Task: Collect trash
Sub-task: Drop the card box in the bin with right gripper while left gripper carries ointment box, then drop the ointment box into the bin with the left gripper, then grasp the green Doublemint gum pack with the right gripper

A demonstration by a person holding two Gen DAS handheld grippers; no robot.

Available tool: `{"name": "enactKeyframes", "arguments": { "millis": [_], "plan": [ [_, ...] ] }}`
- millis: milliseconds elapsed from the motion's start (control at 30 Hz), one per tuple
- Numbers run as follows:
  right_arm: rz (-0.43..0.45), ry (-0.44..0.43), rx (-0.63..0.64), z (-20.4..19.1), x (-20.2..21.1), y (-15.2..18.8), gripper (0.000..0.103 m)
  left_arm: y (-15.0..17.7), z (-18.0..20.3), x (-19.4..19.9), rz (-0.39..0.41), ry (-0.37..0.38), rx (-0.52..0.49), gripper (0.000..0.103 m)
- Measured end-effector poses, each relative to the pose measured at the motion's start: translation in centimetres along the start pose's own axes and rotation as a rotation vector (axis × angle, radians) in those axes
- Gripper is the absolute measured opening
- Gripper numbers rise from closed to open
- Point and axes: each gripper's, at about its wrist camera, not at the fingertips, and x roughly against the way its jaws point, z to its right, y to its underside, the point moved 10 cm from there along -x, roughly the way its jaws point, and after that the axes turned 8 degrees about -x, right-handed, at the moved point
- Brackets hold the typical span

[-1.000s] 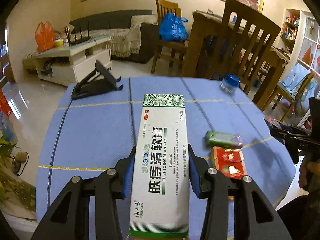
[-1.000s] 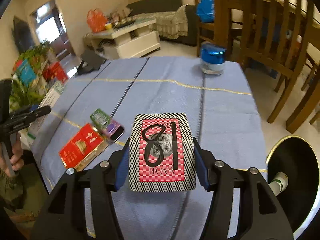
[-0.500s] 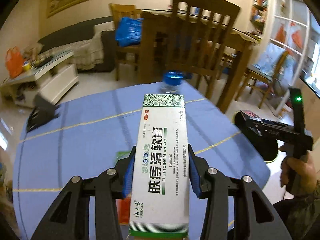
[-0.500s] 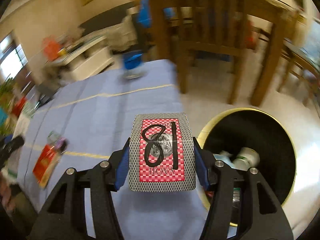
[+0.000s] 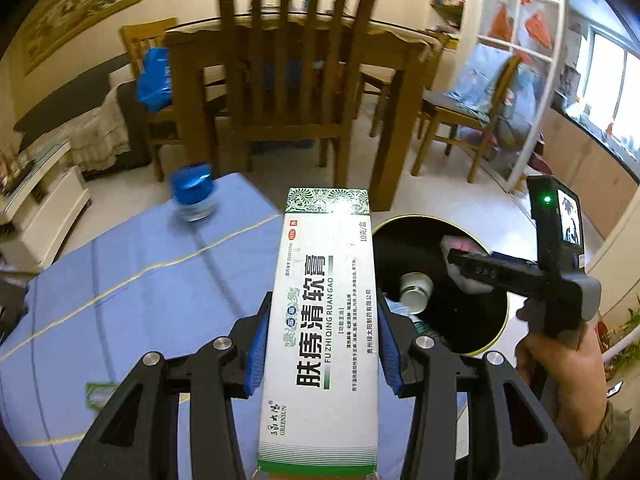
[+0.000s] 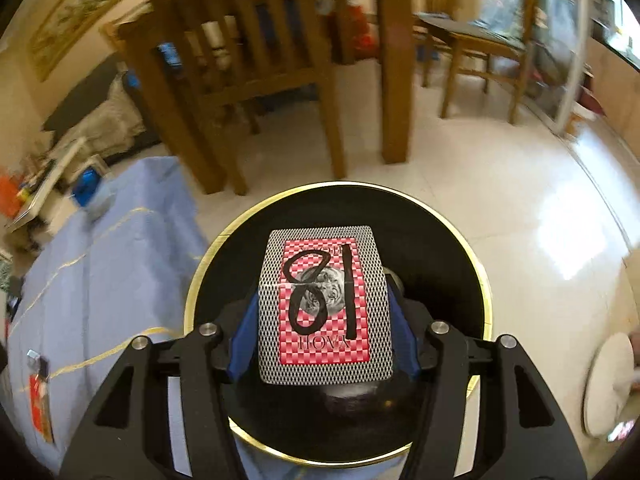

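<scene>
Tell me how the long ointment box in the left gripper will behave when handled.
Ointment box: probably light thin cardboard, so the left gripper could dent it. It sticks out far past the pads, so it may pivot. Flat sides shouldn't roll.

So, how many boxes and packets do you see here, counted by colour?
White and green box: 1
Red and grey box: 1
Red packet: 1
Green packet: 1
Total: 4

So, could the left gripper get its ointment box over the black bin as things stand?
Probably yes. The left gripper holds the ointment box at the table edge, beside the black bin. Only the right gripper, over the opening, may crowd it.
</scene>
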Motion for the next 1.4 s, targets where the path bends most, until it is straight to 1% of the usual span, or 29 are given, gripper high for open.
{"name": "enactKeyframes", "arguments": {
  "millis": [33,100,167,200,233,367,467,533,633,700,767,800,833,867,900,967,1067,1200,1300,1367,1400],
  "plan": [
    [-0.008,0.032,-0.029,1.1,-0.3,0.0,0.086,-0.3,0.7,-0.5,-0.004,0.006,-0.008,0.044],
    [0.002,0.064,-0.066,2.6,-0.1,0.0,0.086,-0.9,1.9,-1.6,-0.014,0.010,-0.027,0.044],
    [0.028,0.055,-0.114,3.7,0.6,-0.5,0.087,-1.1,2.8,-2.4,-0.022,0.013,-0.042,0.044],
    [0.039,0.050,-0.129,4.1,0.9,-0.7,0.089,-1.2,3.4,-3.0,-0.029,0.015,-0.052,0.044],
    [0.057,0.044,-0.147,4.5,1.4,-1.0,0.091,-1.3,3.8,-3.3,-0.033,0.017,-0.055,0.044],
    [0.132,0.024,-0.244,6.2,3.3,-2.0,0.092,-1.5,5.4,-4.8,-0.054,0.023,-0.075,0.044],
    [0.200,0.014,-0.317,7.7,4.9,-2.8,0.093,-2.4,6.9,-5.9,-0.061,0.028,-0.098,0.045],
    [0.246,0.014,-0.352,8.4,6.1,-3.5,0.095,-3.0,8.2,-6.7,-0.064,0.040,-0.116,0.045],
    [0.307,0.018,-0.405,10.0,7.6,-3.9,0.095,-3.8,10.1,-7.5,-0.065,0.051,-0.152,0.045],
    [0.344,0.015,-0.459,11.4,8.6,-4.0,0.095,-4.1,11.5,-7.8,-0.065,0.079,-0.171,0.046],
    [0.374,0.010,-0.510,12.8,9.2,-4.0,0.095,-4.1,12.3,-8.1,-0.062,0.089,-0.188,0.048],
    [0.390,0.005,-0.539,13.6,9.7,-4.0,0.096,-4.1,12.6,-8.2,-0.064,0.094,-0.191,0.056],
    [0.402,0.001,-0.562,14.2,10.1,-3.9,0.096,-4.1,12.8,-8.3,-0.064,0.097,-0.193,0.062],
    [0.409,-0.002,-0.575,14.7,10.3,-3.8,0.096,-4.1,12.7,-8.3,-0.061,0.091,-0.192,0.069],
    [0.417,-0.005,-0.588,15.0,10.5,-3.8,0.096,-4.0,12.7,-8.3,-0.058,0.089,-0.190,0.073],
    [0.426,-0.010,-0.600,15.4,10.9,-3.8,0.096,-3.8,12.5,-8.4,-0.061,0.096,-0.186,0.074],
    [0.410,-0.015,-0.582,14.9,10.6,-3.9,0.096,-3.4,11.5,-8.1,-0.067,0.092,-0.170,0.074],
    [0.400,-0.016,-0.540,13.3,10.4,-4.0,0.096,-2.6,9.3,-6.1,-0.044,0.049,-0.153,0.074],
    [0.388,-0.017,-0.506,11.8,9.9,-4.2,0.097,-1.5,6.7,-4.0,-0.026,0.009,-0.127,0.076],
    [0.374,-0.024,-0.464,10.1,9.6,-4.2,0.097,-0.4,4.6,-2.5,-0.014,-0.015,-0.094,0.078],
    [0.368,-0.028,-0.445,9.4,9.3,-4.3,0.097,0.3,2.8,-1.4,-0.006,-0.039,-0.068,0.079]
  ]
}}
